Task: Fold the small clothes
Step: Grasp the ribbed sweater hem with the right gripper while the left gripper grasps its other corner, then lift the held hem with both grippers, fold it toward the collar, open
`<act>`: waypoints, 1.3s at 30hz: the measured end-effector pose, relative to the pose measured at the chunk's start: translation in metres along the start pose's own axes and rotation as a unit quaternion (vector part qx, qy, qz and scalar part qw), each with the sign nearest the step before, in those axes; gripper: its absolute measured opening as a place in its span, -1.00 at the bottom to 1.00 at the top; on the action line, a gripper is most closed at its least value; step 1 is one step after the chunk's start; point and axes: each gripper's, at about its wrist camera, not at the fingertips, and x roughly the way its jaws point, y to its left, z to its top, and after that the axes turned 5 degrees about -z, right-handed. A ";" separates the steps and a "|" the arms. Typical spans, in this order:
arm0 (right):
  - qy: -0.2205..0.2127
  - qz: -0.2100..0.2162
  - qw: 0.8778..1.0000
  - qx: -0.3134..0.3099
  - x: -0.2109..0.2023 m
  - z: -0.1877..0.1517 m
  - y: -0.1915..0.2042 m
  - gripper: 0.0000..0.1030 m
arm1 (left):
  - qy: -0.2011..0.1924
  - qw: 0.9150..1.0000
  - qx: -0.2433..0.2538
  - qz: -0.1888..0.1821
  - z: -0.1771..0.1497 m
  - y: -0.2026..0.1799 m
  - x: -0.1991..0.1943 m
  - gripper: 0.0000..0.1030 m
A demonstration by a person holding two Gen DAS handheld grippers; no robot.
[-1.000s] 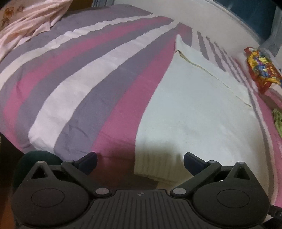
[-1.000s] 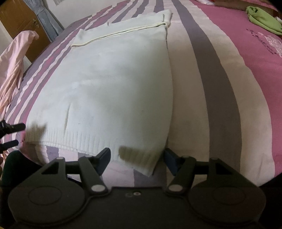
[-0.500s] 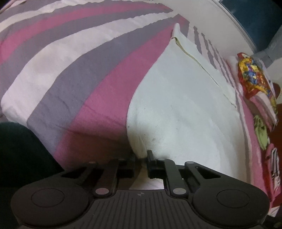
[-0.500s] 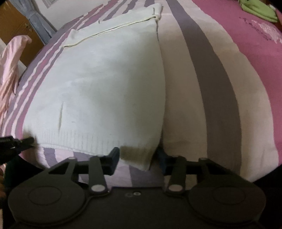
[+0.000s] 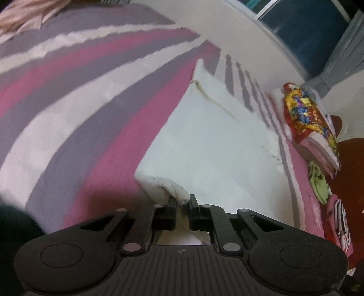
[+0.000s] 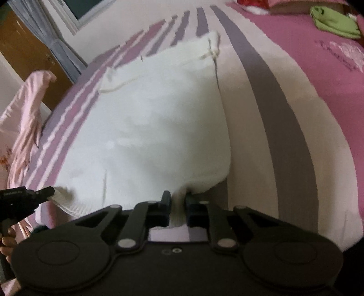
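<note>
With both near corners of the white knit sweater (image 6: pixel 150 127) now pinched, the fold is properly under way. A second ago the jaws of both tools stood wide open around the ribbed hem; half a second ago the left had clamped while the right was only closing in. Now the left gripper (image 5: pixel 182 202) is clenched on the hem's left corner, cloth bunched between its jaws and lifted clear of the striped bedspread (image 5: pixel 75 107). The right gripper (image 6: pixel 175 198) is clamped on the right corner, ribbed fabric squeezed between the jaws. In the right wrist view the left tool shows at 9 o'clock, nipping its corner.

The sweater lies flat on the bed, running from 6 o'clock up toward 12 in both views, its collar end at the far side. The near edge puckers upward, so the lift has begun. My read: the hem gets carried toward the collar next, and both corners should travel level or the fold skews. A green garment (image 6: pixel 334 20) waits at 1 o'clock, a pink cloth (image 6: pixel 25 118) at 9.
</note>
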 end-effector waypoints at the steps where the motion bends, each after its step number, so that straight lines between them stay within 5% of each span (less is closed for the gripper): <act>1: -0.008 0.001 1.000 -0.002 -0.002 0.003 0.001 -0.76 | -0.005 1.000 0.001 -0.003 0.005 -0.001 -0.002 -0.81; 16: -0.109 0.024 0.994 0.000 0.002 0.092 0.003 -0.80 | -0.078 0.995 0.049 -0.028 0.094 -0.049 0.037 -0.81; 31: -0.166 0.023 0.986 0.020 0.091 0.223 -0.014 -0.80 | -0.121 0.991 0.054 -0.030 0.212 -0.099 0.176 -0.81; 39: -0.166 0.001 0.986 0.010 0.154 0.287 -0.028 -0.80 | -0.111 0.992 0.060 -0.009 0.255 -0.107 0.250 -0.81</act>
